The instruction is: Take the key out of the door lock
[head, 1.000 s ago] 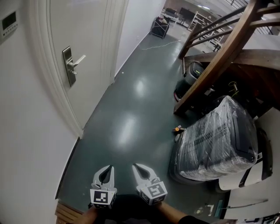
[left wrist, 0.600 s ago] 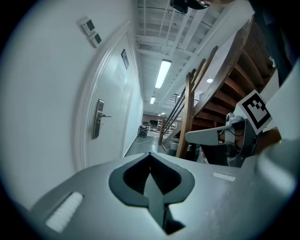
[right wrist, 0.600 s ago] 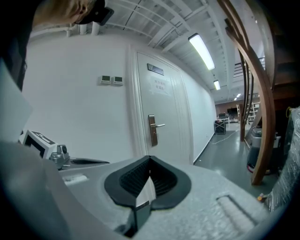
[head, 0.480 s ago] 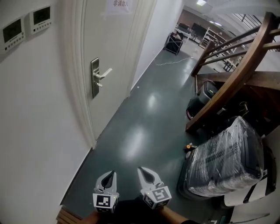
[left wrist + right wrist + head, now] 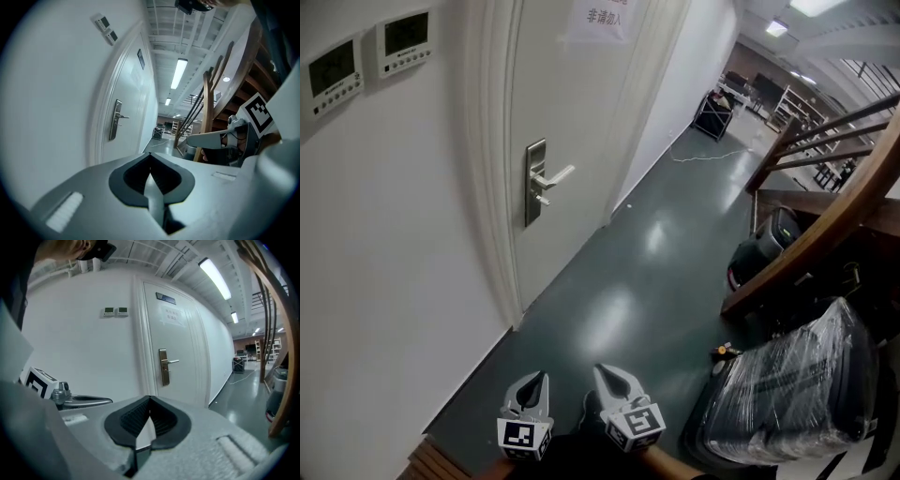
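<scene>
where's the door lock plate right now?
Head view, upper left of centre: the metal lock plate with its lever handle sits near the white door's left edge, right of the two wall control panels.

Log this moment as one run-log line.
left gripper: shut, empty | right gripper: shut, empty | door lock: ahead, untouched

walls [image 5: 394, 281] white | floor [image 5: 628, 300] dark green, glossy | wooden staircase [image 5: 825, 230] right
</scene>
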A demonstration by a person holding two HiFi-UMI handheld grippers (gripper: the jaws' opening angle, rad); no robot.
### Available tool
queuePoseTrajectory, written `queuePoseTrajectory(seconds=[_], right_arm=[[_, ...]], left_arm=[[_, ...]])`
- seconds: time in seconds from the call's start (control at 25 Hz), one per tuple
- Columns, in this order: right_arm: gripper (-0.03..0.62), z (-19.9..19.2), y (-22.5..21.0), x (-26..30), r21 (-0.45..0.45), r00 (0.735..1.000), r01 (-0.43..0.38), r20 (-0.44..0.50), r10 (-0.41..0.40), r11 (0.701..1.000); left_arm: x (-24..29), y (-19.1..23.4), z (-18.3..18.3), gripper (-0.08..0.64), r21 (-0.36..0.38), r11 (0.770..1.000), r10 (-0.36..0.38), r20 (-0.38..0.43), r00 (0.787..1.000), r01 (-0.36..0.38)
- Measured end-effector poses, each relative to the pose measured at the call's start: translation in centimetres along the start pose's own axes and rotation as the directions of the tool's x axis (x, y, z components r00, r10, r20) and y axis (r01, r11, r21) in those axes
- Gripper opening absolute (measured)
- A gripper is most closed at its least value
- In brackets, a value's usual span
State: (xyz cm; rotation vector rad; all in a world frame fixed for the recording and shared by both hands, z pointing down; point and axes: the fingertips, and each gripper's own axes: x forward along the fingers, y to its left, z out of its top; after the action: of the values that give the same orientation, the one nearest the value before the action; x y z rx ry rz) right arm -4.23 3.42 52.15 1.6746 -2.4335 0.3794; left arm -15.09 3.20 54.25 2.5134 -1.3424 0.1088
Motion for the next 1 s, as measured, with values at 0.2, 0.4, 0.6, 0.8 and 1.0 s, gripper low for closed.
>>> queuePoseTrajectory(seconds=[0.2,0.4,0.6,0.8,1.0], right_arm=[[-0.008,2.0,-4.8,3.4,-0.018,0.997,-0.080,0.004,0.080,0.997],[-0.008,4.1,-9.7,5.9,-0.028,0.987,-0.160,0.012,0.160,0.987],[-0.008,5.1,-14.1,7.0,-0.017,0.980,-0.197,0.013,0.197,0.980],[-0.008,5.5,-16.6,8.2,0.000,0.972,-0.232,0.036,0.232,0.973],[-0.008,5.4,-18.1,9.3,0.030,0.971,-0.239,0.020,0.238,0.971]], left_arm=[[4.8,-0.8,1.1,0.017,0.009,0.997,0.077,0.009,0.997,-0.077],[9.9,-2.0,2.5,0.017,0.009,0.988,0.156,0.023,0.988,-0.156],[13.6,-3.3,3.1,0.017,-0.008,0.978,0.207,0.033,0.978,-0.207],[15.5,-3.4,4.0,0.017,0.009,0.969,0.246,0.032,0.969,-0.247],[17.5,-2.8,2.6,0.017,0.017,0.965,0.261,-0.003,0.965,-0.261]])
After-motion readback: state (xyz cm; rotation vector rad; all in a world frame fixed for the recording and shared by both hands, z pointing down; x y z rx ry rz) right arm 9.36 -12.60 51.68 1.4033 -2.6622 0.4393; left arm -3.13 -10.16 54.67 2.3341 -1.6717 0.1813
